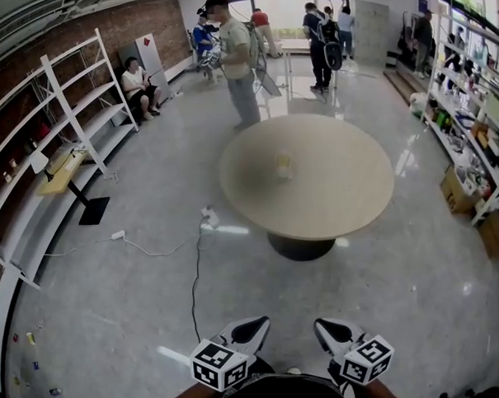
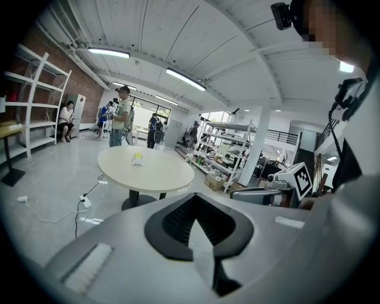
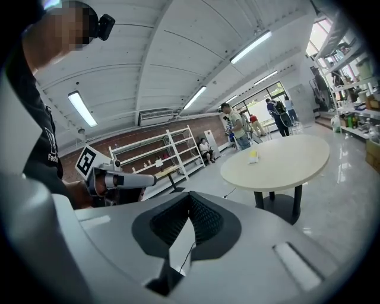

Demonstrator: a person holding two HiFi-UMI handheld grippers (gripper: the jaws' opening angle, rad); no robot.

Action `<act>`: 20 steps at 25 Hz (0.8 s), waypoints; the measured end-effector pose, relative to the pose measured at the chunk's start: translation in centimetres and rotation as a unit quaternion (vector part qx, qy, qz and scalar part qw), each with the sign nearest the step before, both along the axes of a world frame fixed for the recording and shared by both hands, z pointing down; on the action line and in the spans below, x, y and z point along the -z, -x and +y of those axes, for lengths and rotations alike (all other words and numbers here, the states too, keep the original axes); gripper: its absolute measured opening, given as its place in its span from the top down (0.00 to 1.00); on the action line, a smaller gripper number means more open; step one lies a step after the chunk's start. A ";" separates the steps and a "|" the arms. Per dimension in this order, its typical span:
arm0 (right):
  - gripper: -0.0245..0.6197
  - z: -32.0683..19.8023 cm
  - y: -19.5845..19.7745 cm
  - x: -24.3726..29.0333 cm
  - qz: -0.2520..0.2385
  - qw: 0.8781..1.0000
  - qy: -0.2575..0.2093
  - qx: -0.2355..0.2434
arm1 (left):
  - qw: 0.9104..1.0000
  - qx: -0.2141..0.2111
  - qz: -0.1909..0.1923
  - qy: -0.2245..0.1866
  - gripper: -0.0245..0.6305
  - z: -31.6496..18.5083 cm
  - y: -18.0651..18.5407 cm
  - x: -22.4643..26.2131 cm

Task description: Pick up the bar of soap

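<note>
The bar of soap (image 1: 283, 165) is a small pale yellow block near the middle of a round beige table (image 1: 341, 206), well ahead of me across the floor. It also shows on the table (image 2: 157, 173) in the left gripper view as the soap (image 2: 138, 158), and as the soap (image 3: 253, 155) on the table (image 3: 291, 161) in the right gripper view. My left gripper (image 1: 261, 320) and right gripper (image 1: 318, 322) sit low at the bottom of the head view, side by side, far from the table. Both are shut with nothing between their jaws.
White shelves (image 1: 74, 103) and a small desk (image 1: 64, 173) line the left wall. Stocked racks and boxes (image 1: 477, 155) line the right. A power strip with a cable (image 1: 207, 216) lies on the floor left of the table. A standing person (image 1: 237, 58) and others are beyond it.
</note>
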State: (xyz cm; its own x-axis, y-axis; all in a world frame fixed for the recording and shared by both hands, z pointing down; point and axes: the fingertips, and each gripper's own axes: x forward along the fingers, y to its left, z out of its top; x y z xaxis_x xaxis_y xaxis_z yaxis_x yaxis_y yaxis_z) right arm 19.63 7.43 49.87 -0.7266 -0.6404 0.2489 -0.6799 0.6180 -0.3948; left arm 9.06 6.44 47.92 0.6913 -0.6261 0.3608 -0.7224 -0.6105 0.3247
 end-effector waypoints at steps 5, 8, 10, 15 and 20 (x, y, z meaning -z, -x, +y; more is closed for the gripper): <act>0.95 -2.9 0.7 0.0 0.005 1.000 0.004 -0.018 | 1.000 -0.015 0.010 0.004 0.95 -3.4 0.6 -0.1; 0.95 -4.7 2.1 0.4 0.010 1.000 0.006 -0.028 | 1.000 -0.025 0.019 0.002 0.95 -5.7 1.7 0.3; 0.95 -5.9 3.3 0.8 0.013 0.999 0.006 -0.033 | 0.999 -0.029 0.024 0.000 0.95 -7.2 2.9 0.6; 0.95 -9.2 8.6 2.2 0.024 0.999 0.000 -0.026 | 0.999 -0.034 0.032 0.004 0.95 -10.5 7.2 1.1; 0.95 -11.5 12.9 2.1 0.037 0.999 0.002 -0.026 | 0.998 -0.039 0.043 0.015 0.95 -13.0 10.8 0.2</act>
